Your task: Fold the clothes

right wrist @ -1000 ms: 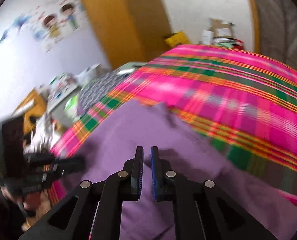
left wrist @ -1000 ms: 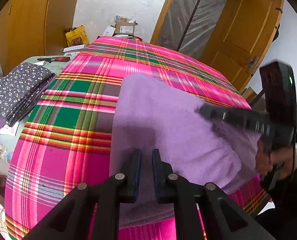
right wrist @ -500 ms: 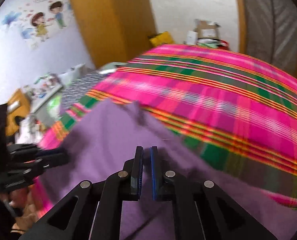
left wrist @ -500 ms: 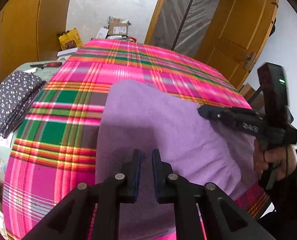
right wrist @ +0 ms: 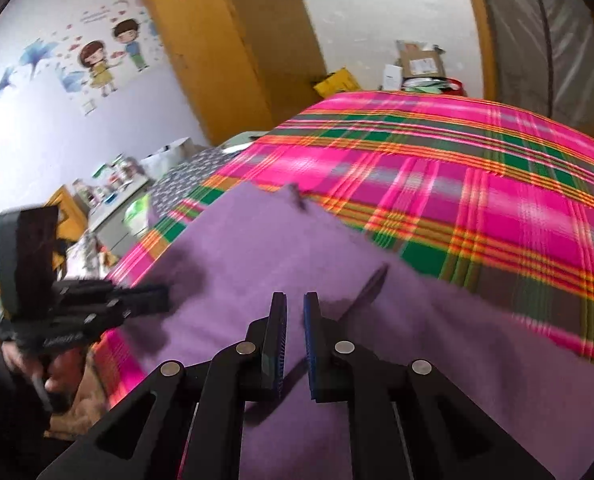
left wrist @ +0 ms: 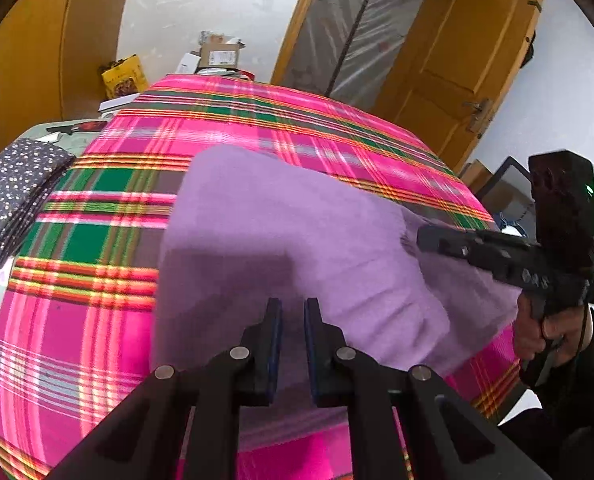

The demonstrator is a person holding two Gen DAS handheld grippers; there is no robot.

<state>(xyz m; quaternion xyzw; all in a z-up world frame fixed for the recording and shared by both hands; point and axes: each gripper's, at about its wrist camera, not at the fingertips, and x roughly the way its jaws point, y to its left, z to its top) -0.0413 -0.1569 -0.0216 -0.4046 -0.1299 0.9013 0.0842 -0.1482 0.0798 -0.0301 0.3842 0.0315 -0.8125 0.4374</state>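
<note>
We are holding a claw in each hand over a purple cloth (left wrist: pixel 281 240) that is lying on a bed with a pink plaid sheet (left wrist: pixel 97 320).

Our left claw (left wrist: pixel 293 312) is hanging just above the near part of the cloth. Its two fingers are standing a narrow gap apart, and nothing is sitting between them. The cloth is spreading out ahead of this claw and off to its right. A dark shadow is falling on the cloth just in front of the fingers.

Our right claw (right wrist: pixel 295 308) is also showing a narrow gap between its blue pads, with nothing pinched in it. The cloth is lying under it and ahead of it, and a crease is running up to the right of the fingers. This view is blurry, so we cannot tell if the tips are touching the cloth.

From the left claw, we are seeing the right claw far off to the right, with a hand (left wrist: pixel 545 328) gripping its handle. Its tip is sitting at the bunched right edge of the cloth.

Far to the left of the left claw, a folded dotted cloth (left wrist: pixel 13 196) is resting beside the bed.
</note>
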